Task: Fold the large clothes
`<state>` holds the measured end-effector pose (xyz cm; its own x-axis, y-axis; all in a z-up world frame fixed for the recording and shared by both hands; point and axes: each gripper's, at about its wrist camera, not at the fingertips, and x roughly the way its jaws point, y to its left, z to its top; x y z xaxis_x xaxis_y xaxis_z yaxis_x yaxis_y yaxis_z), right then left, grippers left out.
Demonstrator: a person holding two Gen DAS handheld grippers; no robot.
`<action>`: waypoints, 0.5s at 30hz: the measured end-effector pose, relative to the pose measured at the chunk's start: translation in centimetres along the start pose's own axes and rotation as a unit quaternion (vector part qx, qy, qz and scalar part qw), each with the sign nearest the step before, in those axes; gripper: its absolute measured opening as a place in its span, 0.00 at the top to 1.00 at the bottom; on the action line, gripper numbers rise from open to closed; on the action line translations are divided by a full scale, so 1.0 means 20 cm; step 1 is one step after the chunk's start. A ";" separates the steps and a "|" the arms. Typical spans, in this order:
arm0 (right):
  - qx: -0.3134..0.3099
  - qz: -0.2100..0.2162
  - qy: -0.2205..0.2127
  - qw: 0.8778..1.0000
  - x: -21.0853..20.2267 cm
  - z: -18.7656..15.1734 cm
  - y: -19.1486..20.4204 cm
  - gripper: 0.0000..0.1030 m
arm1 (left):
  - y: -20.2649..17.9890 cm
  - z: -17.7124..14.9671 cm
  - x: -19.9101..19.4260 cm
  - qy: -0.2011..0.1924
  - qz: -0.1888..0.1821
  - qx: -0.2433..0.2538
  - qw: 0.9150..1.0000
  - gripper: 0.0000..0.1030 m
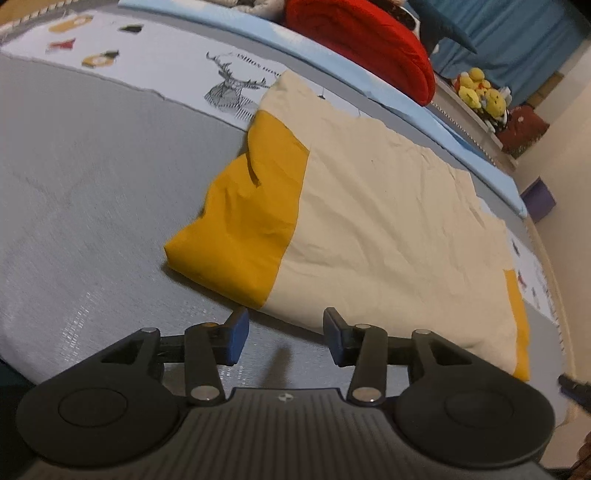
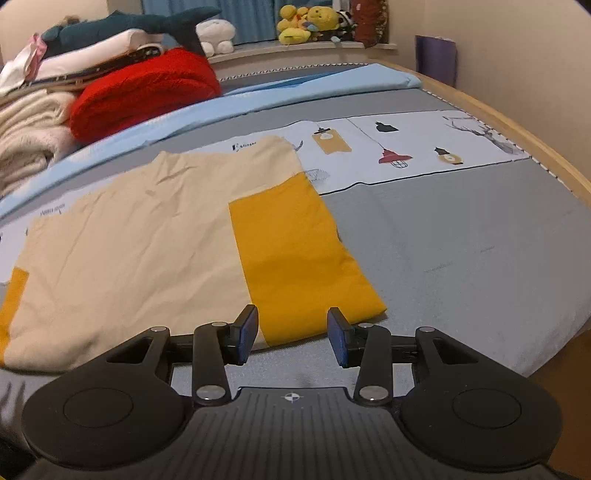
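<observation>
Garment: a cream shirt with mustard-yellow sleeves is seen spread flat on the grey bedspread, partly folded, its body creased but smooth.
Long axis: the shirt is laid crosswise to both cameras, running side to side along the near edge of the bed; one yellow sleeve closes one end, and a narrow yellow strip marks the other.
Left gripper: the left gripper is held with its fingers spread and nothing between them, just short of the near hem, where yellow meets cream.
Right gripper: the right gripper is likewise held apart and empty, its blue pads framing the near edge of the yellow sleeve.
Direction to garment: from both claws the cloth lies straight ahead and slightly below; no contact can be made out in either view.
Nearer hand: both appear trained on the same yellow-sleeved end; which one is closer cannot be told.
Judgement: the next fold is thought to depend on the near hem being pinched and carried across the long axis.
Background: a red blanket, stacked linens and yellow plush toys are seen beyond.
</observation>
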<state>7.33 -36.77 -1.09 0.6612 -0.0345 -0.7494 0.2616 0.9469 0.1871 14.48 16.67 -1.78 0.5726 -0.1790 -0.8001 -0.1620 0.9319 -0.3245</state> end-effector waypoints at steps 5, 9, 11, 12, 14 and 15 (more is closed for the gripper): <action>0.003 0.003 0.008 1.000 0.03 -0.01 -0.05 0.58 | 0.04 0.01 0.08 0.012 -0.028 -0.068 0.997 0.39; 0.007 0.004 0.012 1.000 0.06 -0.01 -0.08 0.58 | 0.08 0.03 0.16 0.024 -0.032 -0.118 0.992 0.32; 0.008 0.003 0.013 1.000 0.07 -0.01 -0.09 0.58 | 0.10 0.03 0.21 0.027 -0.029 -0.148 0.988 0.31; 0.009 0.003 0.013 1.000 0.07 -0.01 -0.11 0.59 | 0.11 0.03 0.23 0.023 -0.031 -0.161 0.986 0.30; 0.013 0.003 0.015 1.000 0.08 0.00 -0.12 0.59 | 0.12 0.03 0.25 0.008 -0.036 -0.178 0.983 0.28; 0.015 0.003 0.016 1.000 0.08 0.00 -0.13 0.59 | 0.12 0.04 0.26 0.001 -0.040 -0.186 0.982 0.27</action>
<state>7.66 -39.32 -2.88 0.6401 -0.0191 -0.7680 0.2790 0.9372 0.2093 17.64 18.22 -6.36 0.5942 -0.2479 -0.7652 -0.3993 0.7349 -0.5482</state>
